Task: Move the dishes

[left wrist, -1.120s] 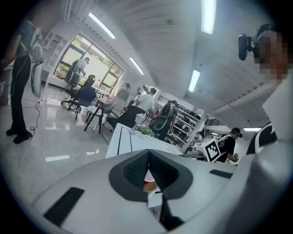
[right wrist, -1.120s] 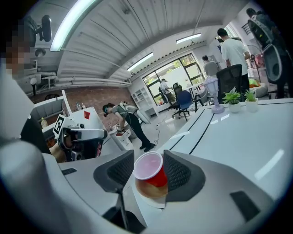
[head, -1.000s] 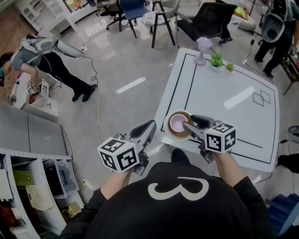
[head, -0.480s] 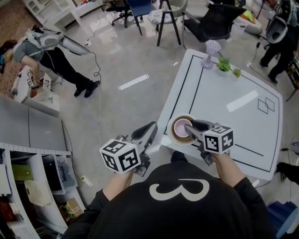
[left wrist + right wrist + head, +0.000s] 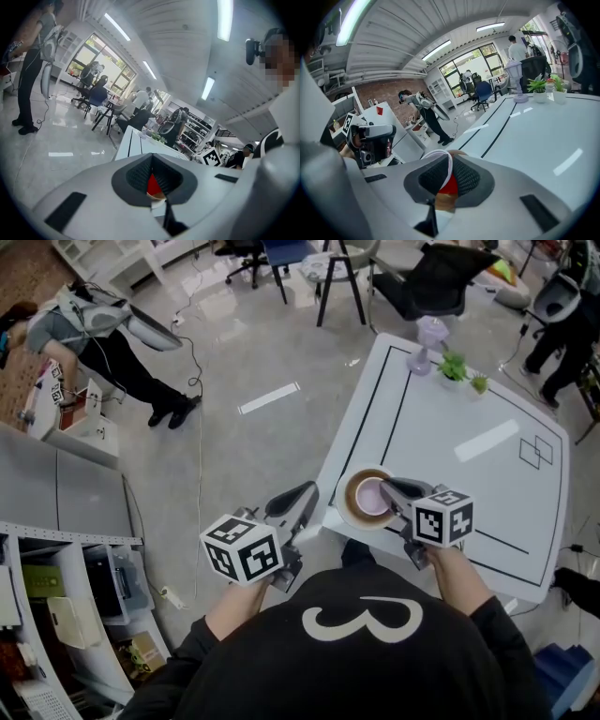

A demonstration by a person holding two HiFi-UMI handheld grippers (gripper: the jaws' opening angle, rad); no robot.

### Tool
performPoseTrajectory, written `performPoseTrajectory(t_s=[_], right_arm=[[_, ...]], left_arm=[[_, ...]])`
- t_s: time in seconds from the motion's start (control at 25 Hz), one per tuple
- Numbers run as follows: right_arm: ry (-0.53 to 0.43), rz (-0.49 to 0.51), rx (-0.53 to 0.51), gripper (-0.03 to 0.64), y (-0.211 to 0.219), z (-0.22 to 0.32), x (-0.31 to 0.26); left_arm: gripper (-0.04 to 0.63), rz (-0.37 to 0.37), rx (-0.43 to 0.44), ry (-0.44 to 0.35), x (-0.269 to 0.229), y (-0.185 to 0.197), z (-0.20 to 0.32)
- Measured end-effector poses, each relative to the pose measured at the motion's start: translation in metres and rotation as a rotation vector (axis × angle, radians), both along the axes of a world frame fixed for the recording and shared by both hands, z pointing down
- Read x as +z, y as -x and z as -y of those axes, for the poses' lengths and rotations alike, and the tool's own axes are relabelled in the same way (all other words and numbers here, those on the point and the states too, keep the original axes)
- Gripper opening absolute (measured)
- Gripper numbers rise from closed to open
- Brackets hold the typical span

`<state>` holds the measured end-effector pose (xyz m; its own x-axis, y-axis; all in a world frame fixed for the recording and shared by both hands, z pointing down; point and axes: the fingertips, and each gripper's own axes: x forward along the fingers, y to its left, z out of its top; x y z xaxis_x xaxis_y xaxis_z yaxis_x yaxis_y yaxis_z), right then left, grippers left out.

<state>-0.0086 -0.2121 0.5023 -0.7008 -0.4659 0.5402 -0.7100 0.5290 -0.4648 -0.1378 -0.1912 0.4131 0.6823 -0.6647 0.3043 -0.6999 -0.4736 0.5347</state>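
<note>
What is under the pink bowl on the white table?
A brown plate; only its rim shows around the bowl. Its middle is covered by the bowl and cannot be seen.

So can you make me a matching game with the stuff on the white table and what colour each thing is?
Things:
1. bowl
2. plate under the bowl
3. little plants
4. stemmed ornament at the far corner

Colours:
a. green
b. pink
c. pale purple
d. brown

Pairs: 1-b, 2-d, 3-a, 4-c
</note>
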Motion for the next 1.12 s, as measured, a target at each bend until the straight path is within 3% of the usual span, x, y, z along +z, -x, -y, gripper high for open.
performPoseTrajectory(t_s=[0.76,1.12], right_arm=[[-0.084,0.115,-0.011,0.040,-0.005,0.006,-0.074],[-0.120,0.152,0.048,0.040,-0.028,0.037,-0.089]], left_arm=[[0.003,-0.005,0.021,-0.005,-0.008,-0.007,0.015],[0.003,0.006,0.017,-0.010,-0.010,-0.005,0.038]])
